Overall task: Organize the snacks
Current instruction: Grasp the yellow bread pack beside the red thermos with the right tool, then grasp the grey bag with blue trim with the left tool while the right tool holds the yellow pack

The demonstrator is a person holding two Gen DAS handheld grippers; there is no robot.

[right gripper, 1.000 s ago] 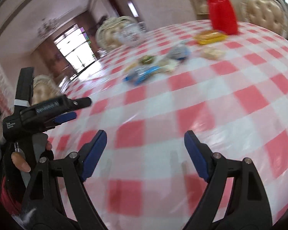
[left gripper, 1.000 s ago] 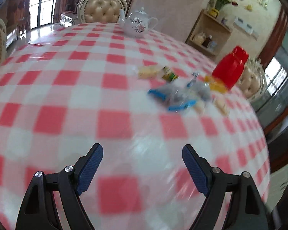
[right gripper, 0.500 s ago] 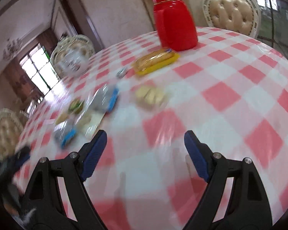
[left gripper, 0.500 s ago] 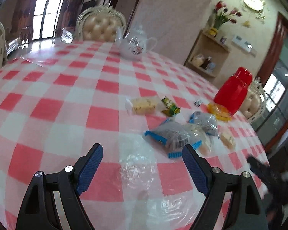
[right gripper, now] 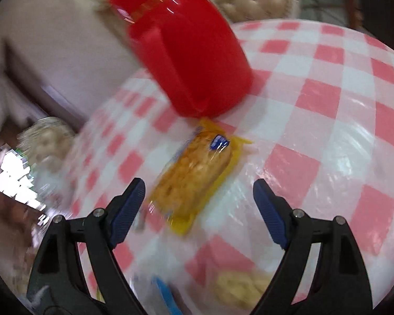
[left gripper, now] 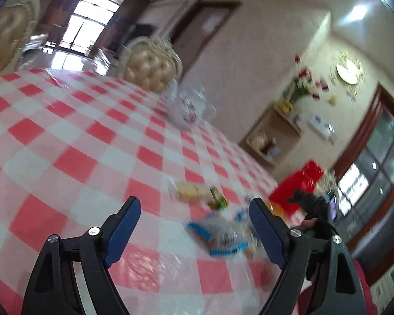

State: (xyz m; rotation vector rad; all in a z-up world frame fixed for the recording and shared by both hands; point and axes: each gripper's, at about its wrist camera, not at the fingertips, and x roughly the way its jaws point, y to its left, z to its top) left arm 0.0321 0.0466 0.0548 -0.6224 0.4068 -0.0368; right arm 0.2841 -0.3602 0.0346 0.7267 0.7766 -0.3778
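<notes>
Our yellow cracker packet (right gripper: 197,176) lies on the checked tablecloth (right gripper: 328,120), just near of the red jug (right gripper: 189,52). Our right gripper (right gripper: 198,204) is spread wide around its near end, gripping nothing. Our left gripper (left gripper: 194,225) is likewise spread, empty, above blurred snack packets (left gripper: 218,233).

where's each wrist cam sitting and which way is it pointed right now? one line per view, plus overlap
Left wrist: low over the checked table, tilted, facing the teapot and snack pile; open left gripper in frame, right gripper's body visible past it.
Right wrist: close above the yellow cracker pack, facing the red jug; open right gripper in frame.
Shared: table, red jug, blurry blue-edged packet.
</notes>
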